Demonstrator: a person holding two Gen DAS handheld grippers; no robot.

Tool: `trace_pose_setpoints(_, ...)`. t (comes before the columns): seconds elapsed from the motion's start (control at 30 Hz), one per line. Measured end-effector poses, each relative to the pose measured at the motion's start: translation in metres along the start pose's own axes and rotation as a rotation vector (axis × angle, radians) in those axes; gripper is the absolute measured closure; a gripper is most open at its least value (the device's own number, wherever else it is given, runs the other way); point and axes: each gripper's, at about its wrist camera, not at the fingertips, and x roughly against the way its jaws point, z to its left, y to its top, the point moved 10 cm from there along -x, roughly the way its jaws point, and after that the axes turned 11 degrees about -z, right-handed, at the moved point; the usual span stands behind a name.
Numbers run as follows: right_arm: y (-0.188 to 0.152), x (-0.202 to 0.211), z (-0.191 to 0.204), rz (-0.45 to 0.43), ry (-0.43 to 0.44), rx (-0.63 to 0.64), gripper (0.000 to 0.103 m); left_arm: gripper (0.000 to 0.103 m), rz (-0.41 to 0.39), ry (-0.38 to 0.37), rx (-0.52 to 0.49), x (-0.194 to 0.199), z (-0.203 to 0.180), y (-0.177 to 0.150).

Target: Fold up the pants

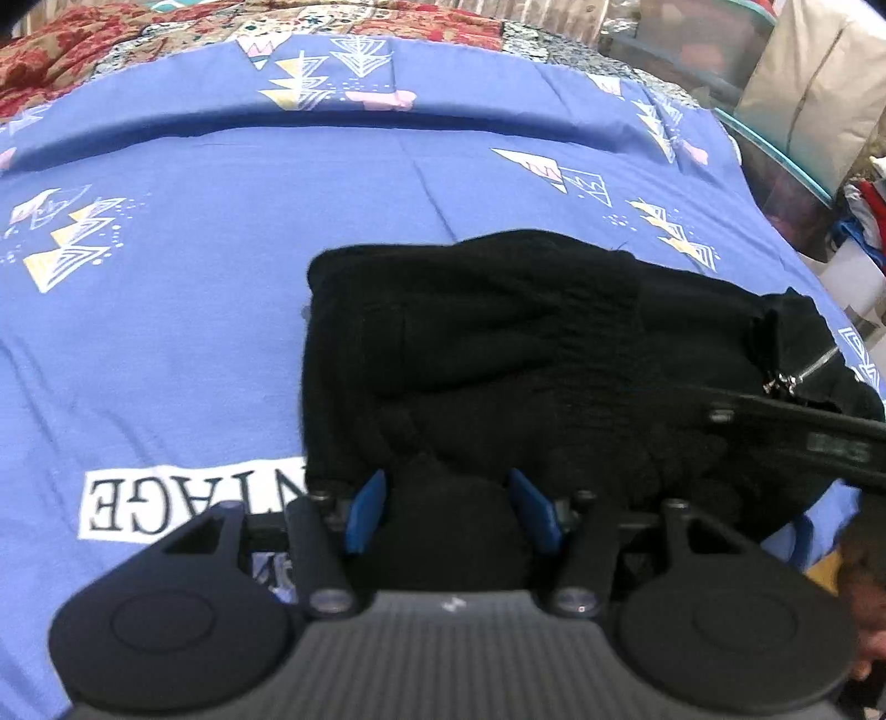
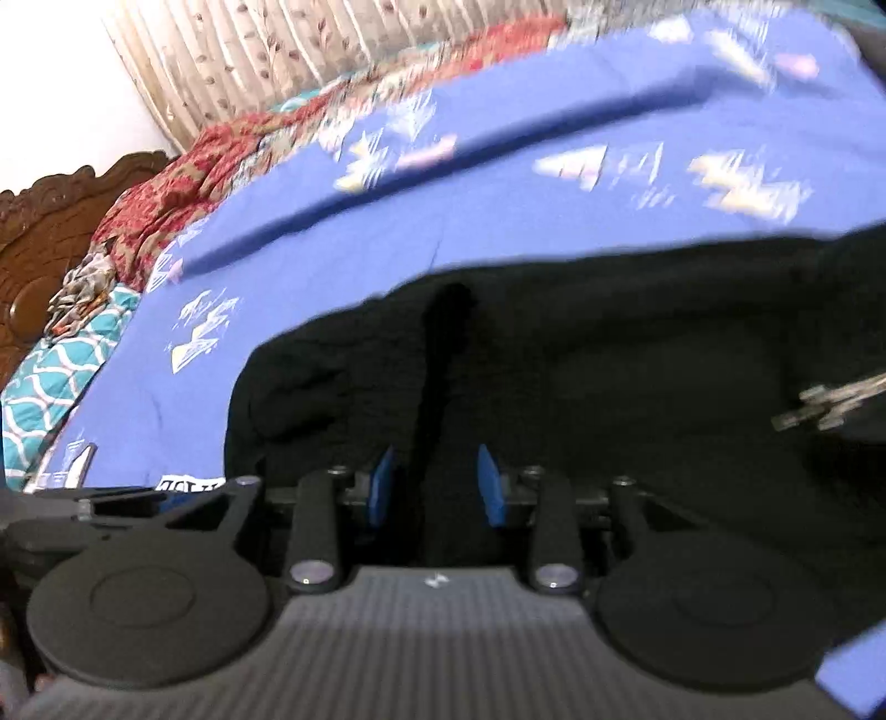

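Black pants lie folded into a thick bundle on a blue patterned bedsheet, with a silver zipper at the right end. My left gripper is at the bundle's near edge, and a hump of black cloth fills the gap between its blue pads. In the right wrist view the pants spread across the sheet. My right gripper holds a raised fold of the cloth between its pads. Part of the right gripper's frame crosses the left view.
A red patterned quilt lies along the far side of the bed, and a teal one by the carved wooden headboard. Curtains hang behind. Bags and bins stand past the bed's right edge.
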Motion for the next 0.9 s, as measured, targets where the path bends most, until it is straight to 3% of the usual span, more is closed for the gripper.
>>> trace_pose_setpoints(0.1, 0.008, 0.031, -0.012, -0.062, 0.002, -0.029, 0.062, 0.045, 0.002, 0.018, 0.007, 0.009, -0.001, 0.005)
trace_pose_setpoints(0.23, 0.011, 0.063, -0.042, -0.113, -0.062, -0.068, 0.062, 0.035, -0.008, 0.049, -0.031, 0.019, -0.007, 0.013)
trace_pose_setpoints(0.47, 0.024, 0.098, -0.105, -0.213, -0.204, -0.185, 0.060, 0.035, 0.016, 0.079, -0.067, 0.019, -0.019, 0.021)
trace_pose_setpoints(0.57, 0.028, 0.106, -0.128, -0.247, -0.223, -0.271, 0.060, 0.035, 0.020, 0.095, -0.092, 0.016, -0.023, 0.023)
trace_pose_setpoints(0.8, 0.000, 0.083, -0.160, -0.176, -0.256, -0.359, 0.062, 0.034, 0.094, 0.145, -0.114, -0.018, -0.024, 0.011)
trace_pose_setpoints(0.9, -0.007, 0.077, -0.161, -0.181, -0.239, -0.349, 0.062, 0.026, 0.116, 0.174, -0.080, -0.031, -0.014, 0.010)
